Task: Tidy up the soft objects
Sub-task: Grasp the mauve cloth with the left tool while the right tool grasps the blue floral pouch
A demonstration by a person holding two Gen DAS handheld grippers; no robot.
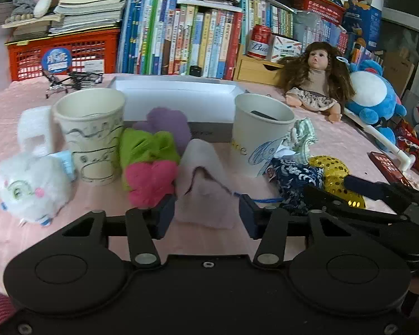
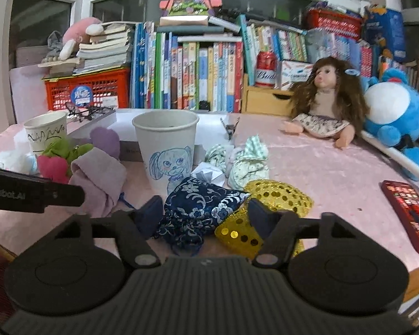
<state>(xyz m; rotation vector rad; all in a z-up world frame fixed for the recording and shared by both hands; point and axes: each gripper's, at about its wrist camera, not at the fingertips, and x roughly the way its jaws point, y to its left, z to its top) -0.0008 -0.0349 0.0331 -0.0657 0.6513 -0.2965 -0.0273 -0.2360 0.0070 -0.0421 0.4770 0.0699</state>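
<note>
My left gripper (image 1: 206, 215) is open, its fingers either side of the near edge of a pale pink cloth pouch (image 1: 202, 178) on the pink tablecloth. A pink-green-purple felt flower (image 1: 150, 162) lies to its left, and a white plush bunny (image 1: 32, 178) further left. My right gripper (image 2: 202, 213) is open around a navy brocade pouch (image 2: 201, 203); a gold sequin pouch (image 2: 276, 195) lies beside its right finger. A green-white cloth bundle (image 2: 247, 162) lies behind. The pink pouch (image 2: 97, 176) also shows in the right wrist view.
Two paper cups (image 1: 90, 134) (image 1: 258, 131) stand before a shallow white box (image 1: 178, 97). A doll (image 2: 325, 103) and blue plush (image 2: 393, 111) sit at the right. A red phone (image 2: 409, 212) lies near the right edge. Books and an orange crate (image 1: 64, 54) line the back.
</note>
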